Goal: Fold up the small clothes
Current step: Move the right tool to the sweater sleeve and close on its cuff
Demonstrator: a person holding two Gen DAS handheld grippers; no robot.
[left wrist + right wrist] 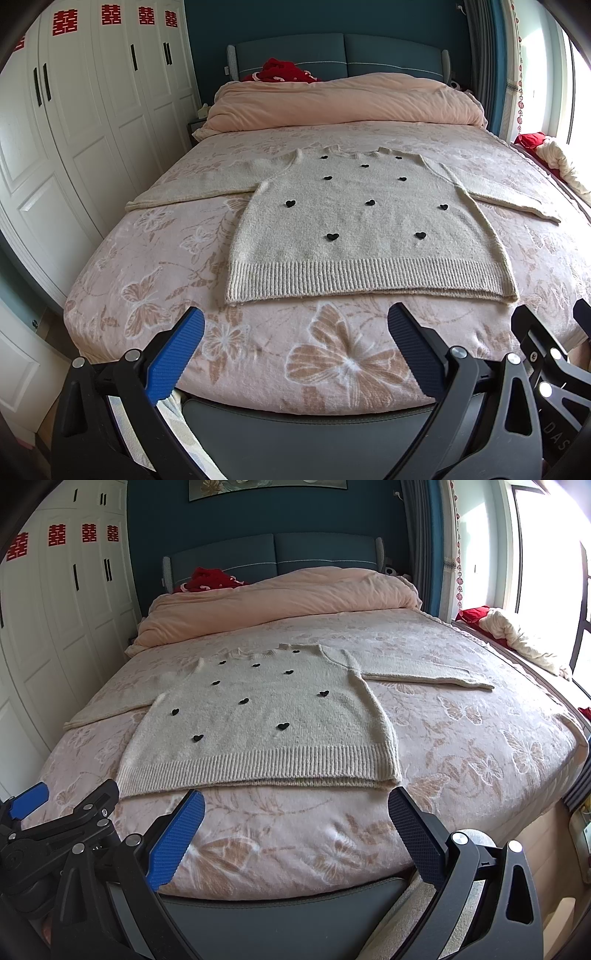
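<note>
A cream knit sweater (354, 229) with small black hearts lies flat on the bed, front up, both sleeves spread sideways, ribbed hem nearest me. It also shows in the right wrist view (258, 723). My left gripper (295, 321) is open and empty, hovering over the foot of the bed just short of the hem. My right gripper (295, 801) is open and empty, also just short of the hem, near its right corner. The left gripper's fingers (29, 805) show at the lower left of the right wrist view.
The bed (147, 258) has a pink butterfly cover. A rolled pink duvet (343, 103) lies at the head with red cloth (280, 70) behind. White wardrobes (74, 129) stand left. A window ledge (517, 635) with bundled cloth is right. A dark footboard (295, 424) lies below me.
</note>
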